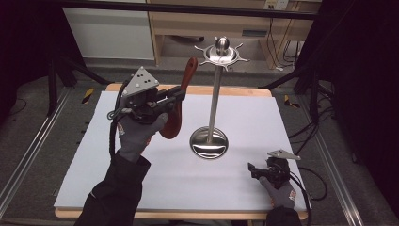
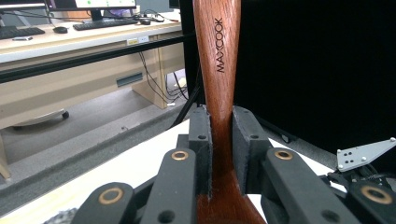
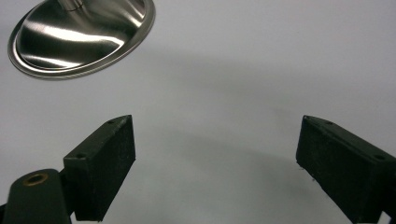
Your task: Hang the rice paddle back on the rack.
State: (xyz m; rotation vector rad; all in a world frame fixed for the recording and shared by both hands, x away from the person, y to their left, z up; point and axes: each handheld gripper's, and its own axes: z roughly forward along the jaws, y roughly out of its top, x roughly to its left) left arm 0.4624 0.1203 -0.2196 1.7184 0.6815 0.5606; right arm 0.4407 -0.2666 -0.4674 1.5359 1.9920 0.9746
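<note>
A reddish-brown wooden spoon [image 1: 182, 96] marked MAXCOOK [image 2: 219, 56] is held up above the table's left middle, handle pointing up and away. My left gripper [image 1: 176, 97] is shut on its neck, both pads [image 2: 200, 149] pressed against the wood. A steel utensil stand [image 1: 215, 89] rises at the table's centre, with a round base [image 1: 209, 142] and a hooked crown on top [image 1: 221, 54]. The spoon's handle tip is left of that crown, apart from it. My right gripper [image 1: 251, 168] rests low at the front right, open and holding nothing, its pads [image 3: 105, 158] wide apart; the base [image 3: 79, 35] lies ahead of it.
A white sheet [image 1: 141, 179] covers the wooden table. Black curtains hang at both sides, and cables lie on the floor at the right [image 1: 310, 127]. Desks and a cabinet stand behind the table [image 1: 207, 23]. The other gripper's grey plate [image 2: 364, 153] shows low at the right.
</note>
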